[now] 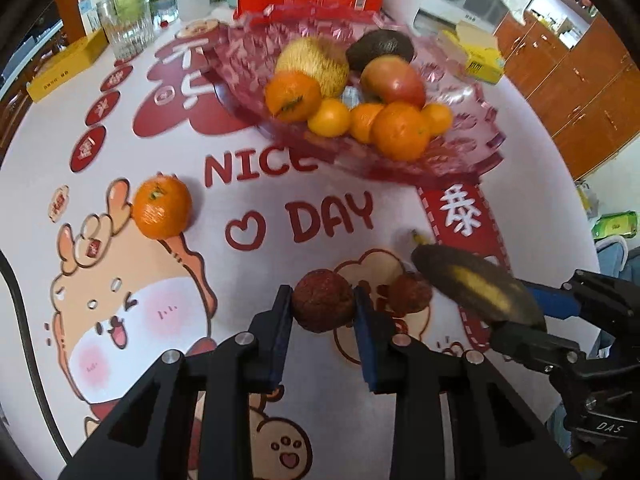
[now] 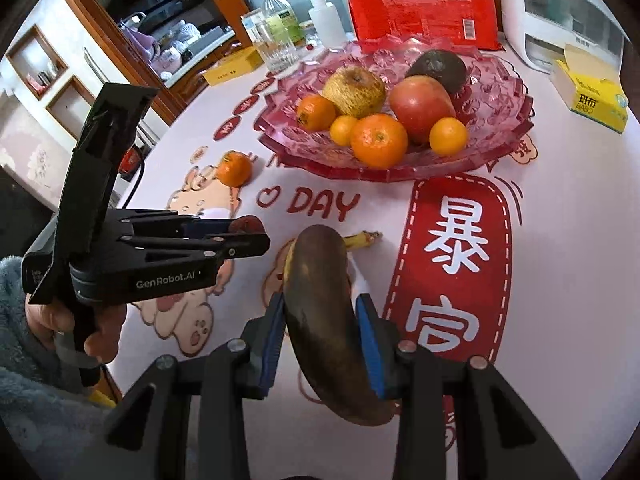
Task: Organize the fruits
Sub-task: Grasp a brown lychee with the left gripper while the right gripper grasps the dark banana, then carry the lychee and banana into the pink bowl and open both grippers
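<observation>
Between the blue pads of the left gripper [image 1: 323, 312] sits a dark red, wrinkled fruit [image 1: 322, 300], clamped from both sides and lifted clear of the printed tablecloth [image 1: 248, 272]; a second one [image 1: 410, 293] lies just right of it. The right gripper [image 2: 320, 320] is closed on a blackened banana [image 2: 324, 320] — stem end pointing away, toward the pink glass dish [image 2: 500, 136] of oranges, apples and an avocado at the far side. One loose mandarin [image 1: 162, 212] rests far left. Both grippers tilt steeply downward; a hand [image 2: 100, 332] in a fleecy sleeve holds the left one.
</observation>
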